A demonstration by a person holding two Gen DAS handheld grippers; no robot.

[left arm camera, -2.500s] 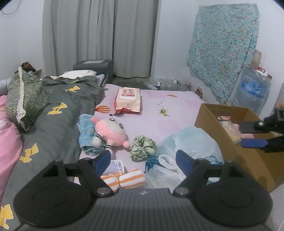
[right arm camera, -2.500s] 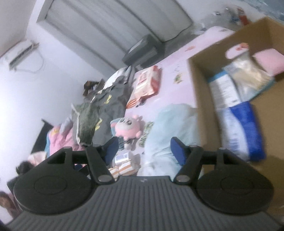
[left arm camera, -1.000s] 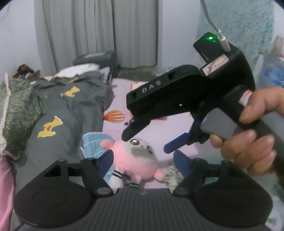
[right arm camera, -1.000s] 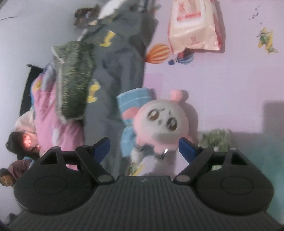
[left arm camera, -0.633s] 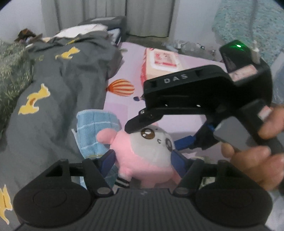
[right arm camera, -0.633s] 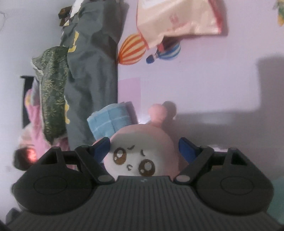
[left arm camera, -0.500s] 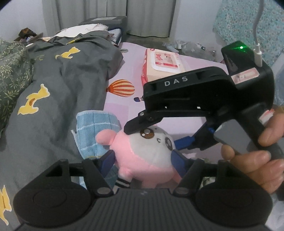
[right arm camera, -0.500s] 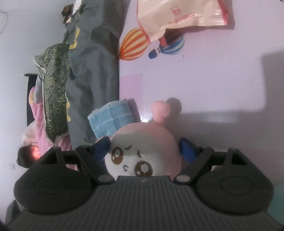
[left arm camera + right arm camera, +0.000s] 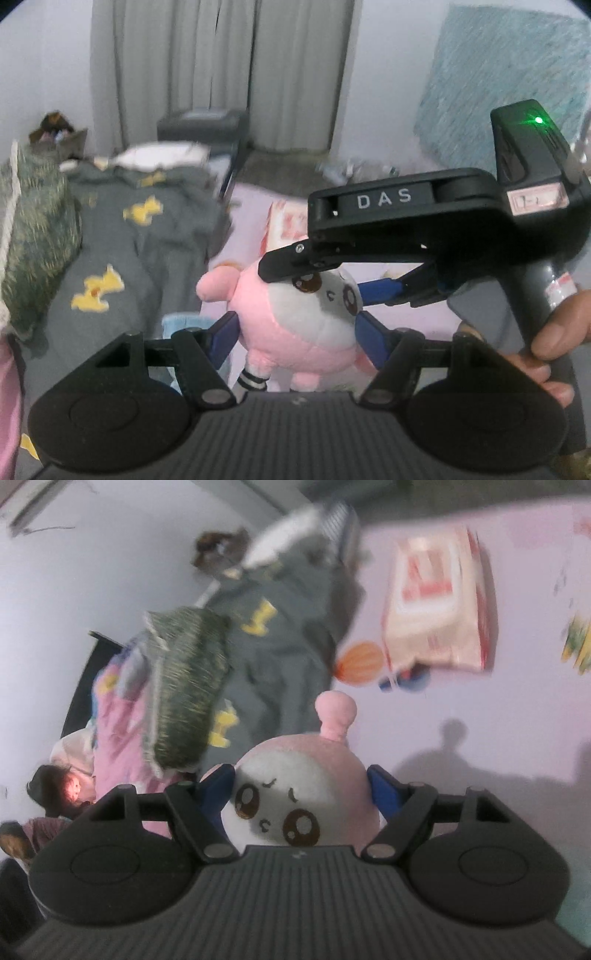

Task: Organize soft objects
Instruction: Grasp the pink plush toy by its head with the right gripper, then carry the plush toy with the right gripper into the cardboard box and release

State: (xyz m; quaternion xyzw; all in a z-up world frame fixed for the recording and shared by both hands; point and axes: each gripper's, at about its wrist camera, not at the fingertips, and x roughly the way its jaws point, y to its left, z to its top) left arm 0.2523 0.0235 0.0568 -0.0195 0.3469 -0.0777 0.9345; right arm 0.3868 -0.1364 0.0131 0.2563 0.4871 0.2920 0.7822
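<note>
A pink and white plush toy (image 9: pixel 295 325) with big brown eyes hangs above the pink bed sheet (image 9: pixel 480 731), where it casts a shadow. My left gripper (image 9: pixel 297 338) is shut on its body, a blue pad pressed against each side. My right gripper (image 9: pixel 300 785) comes in from the right across the left wrist view and clamps the toy's head (image 9: pixel 295 775). Its jaws are closing further, with the head between the blue pads. A hand (image 9: pixel 554 332) holds that gripper's handle.
A grey blanket with yellow shapes (image 9: pixel 140 236) and a green pillow (image 9: pixel 37 229) lie at the left. A folded blue towel (image 9: pixel 181 321) lies under the toy. A pack of wipes (image 9: pixel 439 620) sits farther up the sheet. A person lies at the far left (image 9: pixel 55 790).
Both grippers closed on the plush toy and rose with it. The toy has left the sheet and the blue towel and now hangs above them.
</note>
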